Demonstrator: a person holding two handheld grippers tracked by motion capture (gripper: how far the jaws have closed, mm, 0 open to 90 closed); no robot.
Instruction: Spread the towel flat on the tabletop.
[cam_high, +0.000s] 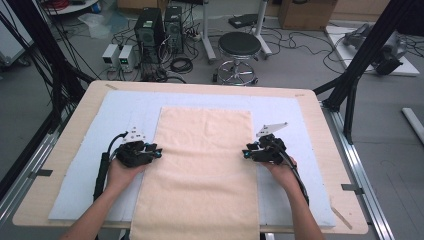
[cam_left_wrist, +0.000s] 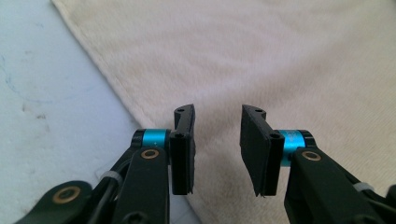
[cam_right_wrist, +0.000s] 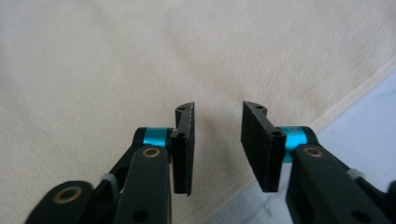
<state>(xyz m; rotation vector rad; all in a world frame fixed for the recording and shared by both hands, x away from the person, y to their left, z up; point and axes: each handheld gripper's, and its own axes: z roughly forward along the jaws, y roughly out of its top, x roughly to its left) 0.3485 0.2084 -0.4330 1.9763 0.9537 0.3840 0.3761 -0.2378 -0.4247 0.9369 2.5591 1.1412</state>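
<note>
A cream towel (cam_high: 202, 160) lies flat and lengthwise on a pale blue mat (cam_high: 125, 107), its near end hanging over the table's front edge. My left gripper (cam_high: 156, 151) rests at the towel's left edge, pointing inward. In the left gripper view its jaws (cam_left_wrist: 217, 149) stand open above the towel (cam_left_wrist: 280, 56), right by the hem, with the mat (cam_left_wrist: 46, 93) to their left. My right gripper (cam_high: 246, 153) sits at the towel's right edge, facing the left one. It is open (cam_right_wrist: 217, 149) over the towel (cam_right_wrist: 116, 56), nothing pinched, with the mat (cam_right_wrist: 369, 126) at lower right.
The mat covers most of a wooden table (cam_high: 80, 115). Beyond the far edge stand a round black stool (cam_high: 240, 47), computer towers (cam_high: 157, 27) and loose cables on the floor. Black frame posts (cam_high: 360, 60) rise at the table's right and left sides.
</note>
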